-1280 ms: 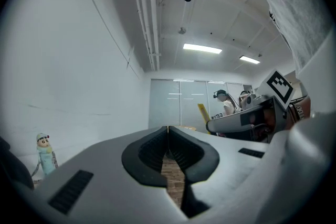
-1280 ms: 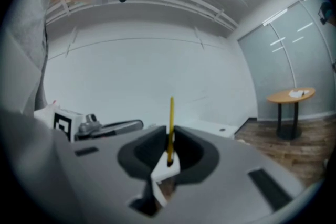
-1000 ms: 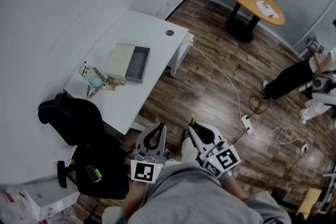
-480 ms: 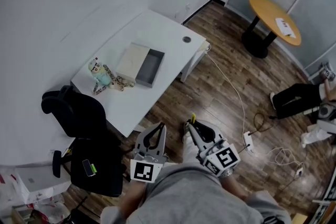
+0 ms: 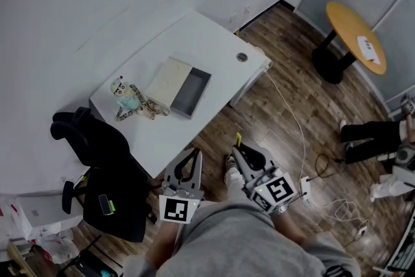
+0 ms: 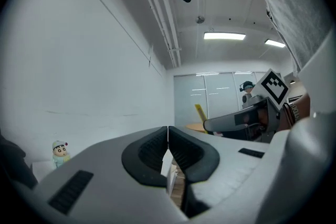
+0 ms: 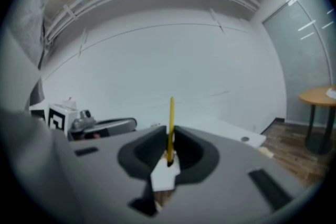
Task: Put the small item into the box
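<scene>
Left gripper (image 6: 168, 134): jaws pressed together, nothing between them. Right gripper (image 7: 171, 136): pinching a yellow stick (image 7: 171, 113), judged the small item, its long axis running out along the jaws. Desk (image 5: 211, 42) stands ahead, well apart. Open box (image 5: 193, 93) mid-desk, forward-left of the loaded gripper. Toy (image 5: 122, 92) by the desk's left corner.

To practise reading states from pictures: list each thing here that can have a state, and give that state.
Box: open, lid alongside it.
Left gripper: shut, nothing held.
Right gripper: shut on yellow strip.
Yellow strip: upright between the jaws.
Toy: upright on the desk.
</scene>
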Tool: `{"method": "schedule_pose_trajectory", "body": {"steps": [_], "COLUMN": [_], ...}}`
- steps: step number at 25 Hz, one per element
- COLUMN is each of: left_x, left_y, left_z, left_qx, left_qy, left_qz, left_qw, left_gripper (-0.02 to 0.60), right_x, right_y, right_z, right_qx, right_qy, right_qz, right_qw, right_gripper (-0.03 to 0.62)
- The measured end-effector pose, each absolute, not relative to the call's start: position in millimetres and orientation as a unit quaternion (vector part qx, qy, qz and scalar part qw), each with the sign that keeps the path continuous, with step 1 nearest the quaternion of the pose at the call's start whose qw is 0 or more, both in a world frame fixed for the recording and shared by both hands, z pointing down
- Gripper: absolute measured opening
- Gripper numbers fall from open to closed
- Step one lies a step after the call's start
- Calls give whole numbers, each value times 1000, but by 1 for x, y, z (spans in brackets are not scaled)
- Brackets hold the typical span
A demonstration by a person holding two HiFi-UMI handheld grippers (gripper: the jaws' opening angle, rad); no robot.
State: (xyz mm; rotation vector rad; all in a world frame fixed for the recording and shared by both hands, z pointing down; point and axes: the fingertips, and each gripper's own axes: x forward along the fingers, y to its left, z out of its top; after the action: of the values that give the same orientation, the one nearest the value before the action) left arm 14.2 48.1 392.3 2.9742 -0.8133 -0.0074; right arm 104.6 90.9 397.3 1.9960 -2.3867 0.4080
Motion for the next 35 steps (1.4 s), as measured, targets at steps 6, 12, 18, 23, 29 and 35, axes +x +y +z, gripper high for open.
{"method": "schedule_pose_trajectory", "body": {"steps": [6, 12, 18, 23, 29, 35], "left_x": [34, 59, 85, 99, 105, 97], "left_y": [10, -15, -38, -54, -64, -70], "left_z": [389, 390, 387, 389, 393, 402], "left_qx": [953, 942, 924, 903, 881, 869], "left_qy": [-301, -335, -381, -428, -473, -493], "left_qz": [3, 13, 14, 13, 5, 22], "left_qw": [30, 31, 27, 22, 28, 37], "left_gripper": [37, 37, 37, 37, 37, 37], "right_x": [130, 164, 194, 212, 223, 215], "right_y": [50, 22, -7, -32, -52, -71], "right_z": [398, 404, 412, 420, 430, 444], "right_qx": [612, 588, 548, 506, 465, 441], "right_qy": [-779, -795, -822, -848, -870, -879], "right_qz": [137, 149, 155, 154, 149, 161], "right_qw": [10, 16, 28, 45, 67, 83], "right_gripper": [66, 66, 66, 66, 66, 66]}}
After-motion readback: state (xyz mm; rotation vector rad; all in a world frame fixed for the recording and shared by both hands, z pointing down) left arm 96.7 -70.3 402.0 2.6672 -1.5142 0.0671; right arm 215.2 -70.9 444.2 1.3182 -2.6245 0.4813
